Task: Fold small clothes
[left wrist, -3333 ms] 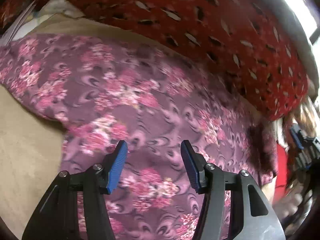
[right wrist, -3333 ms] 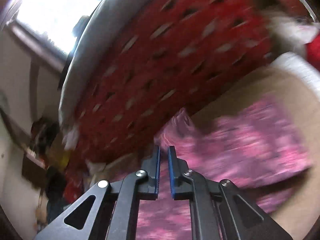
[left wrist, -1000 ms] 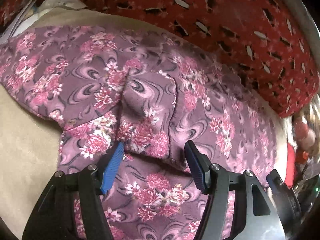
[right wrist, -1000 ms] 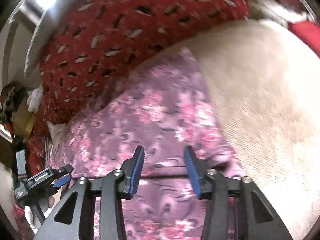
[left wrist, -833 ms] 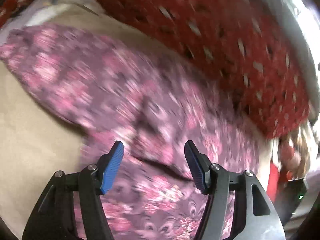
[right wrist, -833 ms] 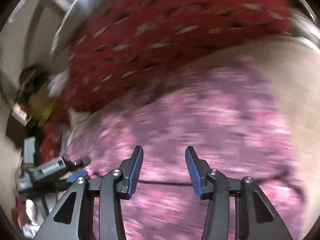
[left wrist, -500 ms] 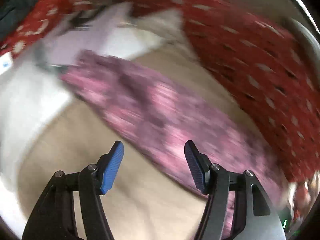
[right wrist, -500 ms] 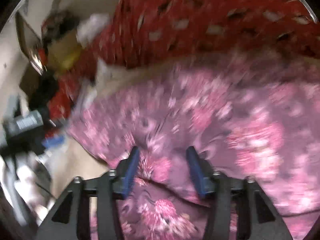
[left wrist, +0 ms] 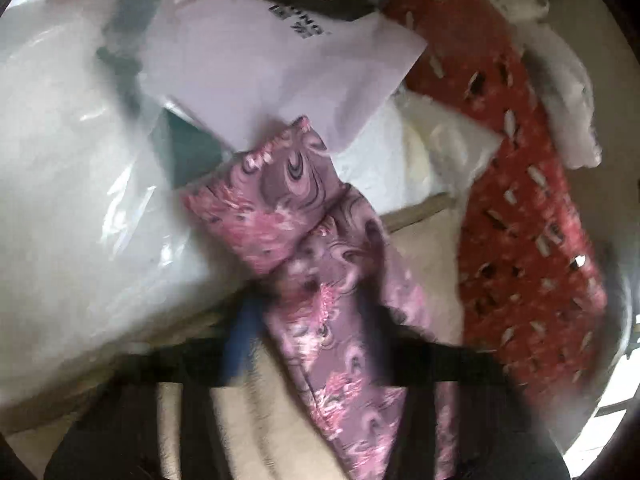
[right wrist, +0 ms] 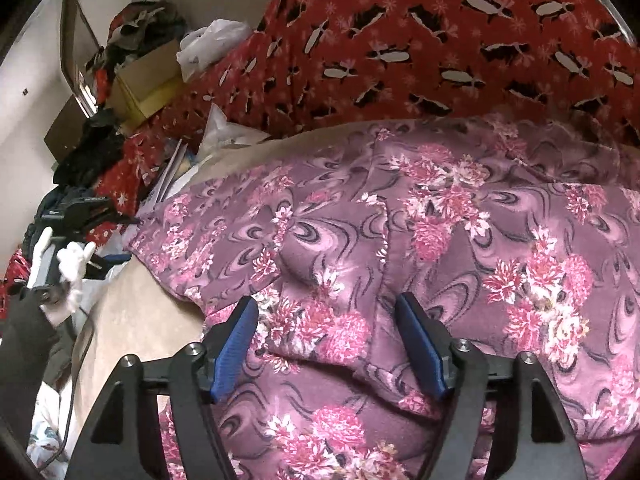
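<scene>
A purple garment with pink flowers [right wrist: 460, 220] lies spread on a beige surface [right wrist: 148, 320]. My right gripper [right wrist: 326, 336] is open just above a fold in its middle. In the left wrist view one narrow end of the garment [left wrist: 304, 216] stretches away from me, its tip on white bags. My left gripper [left wrist: 312, 332] is blurred and open, with the cloth lying between and under its fingers. The left gripper also shows far left in the right wrist view [right wrist: 104, 236], beside the garment's left tip.
A red patterned blanket [right wrist: 400, 40] runs along the back. White plastic bags [left wrist: 80, 180] and a white printed package [left wrist: 280, 60] lie at the garment's left end. A cardboard box [right wrist: 148, 76] and piled clothes stand beyond.
My left gripper has swung from the garment's middle to its left end. My right gripper, shut 3.3 s ago, has opened and moved over the garment's middle.
</scene>
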A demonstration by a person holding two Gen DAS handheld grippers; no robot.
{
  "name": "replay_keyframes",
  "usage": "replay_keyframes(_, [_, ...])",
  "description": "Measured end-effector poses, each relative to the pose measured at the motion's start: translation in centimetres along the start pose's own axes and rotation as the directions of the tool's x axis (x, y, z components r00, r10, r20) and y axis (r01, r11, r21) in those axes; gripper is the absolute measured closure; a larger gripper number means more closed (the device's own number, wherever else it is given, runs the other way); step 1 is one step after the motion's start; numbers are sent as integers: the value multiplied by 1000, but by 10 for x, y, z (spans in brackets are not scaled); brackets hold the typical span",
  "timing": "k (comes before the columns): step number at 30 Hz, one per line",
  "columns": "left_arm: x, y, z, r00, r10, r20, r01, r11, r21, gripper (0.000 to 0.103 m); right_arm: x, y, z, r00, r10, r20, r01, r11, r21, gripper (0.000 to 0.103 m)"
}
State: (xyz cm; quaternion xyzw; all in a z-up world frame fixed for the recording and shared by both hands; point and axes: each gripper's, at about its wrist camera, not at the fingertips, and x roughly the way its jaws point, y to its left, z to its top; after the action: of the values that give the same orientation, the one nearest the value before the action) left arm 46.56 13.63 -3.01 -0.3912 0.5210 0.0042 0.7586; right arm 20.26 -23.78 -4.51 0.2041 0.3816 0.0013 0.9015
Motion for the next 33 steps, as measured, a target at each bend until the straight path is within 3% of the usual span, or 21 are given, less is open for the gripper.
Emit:
replay_keyframes(2, [1,-5,1,999,-37,-23,37,999,-2,100,0,-1,0,1000,9,2,-9,1000,7,29])
replay_keyframes(8, [-36,-45,-26,998,-51,32,46,989,138,100,-1,-3,3,1000,22,-14,-21,999,26,29])
replay_keyframes(14, [-76,-110,-82,994,-104,15,93,937,336,100,-21,-8,12,999,-5,-41,8,997,73,30])
replay_keyframes(18, [-91,-157,-134,987,-153,-38,154,881,447,100,-57,-28,11,992,-123,-2,123,991,47,30])
replay_keyframes(21, [-94,-188,-174,980,-177,-88,197,835,514,100,-86,-58,5,962,-273,5,273,962,20,30])
replay_keyframes(27, [-79,-234,-260,966,-180,-186,256,771,583,100,-126,-124,-24,895,-447,-12,447,892,68,29])
replay_keyframes(29, [-62,-241,-292,963,-153,-221,257,764,591,100,-129,-144,-38,909,-415,-22,415,902,117,28])
replay_keyframes(30, [-50,-241,-310,959,-134,-249,260,763,592,100,-135,-145,-45,920,-391,25,386,915,122,28])
replay_keyframes(33, [-7,-233,-361,947,-43,-317,236,763,601,100,-135,-142,-48,920,-391,32,386,917,104,23])
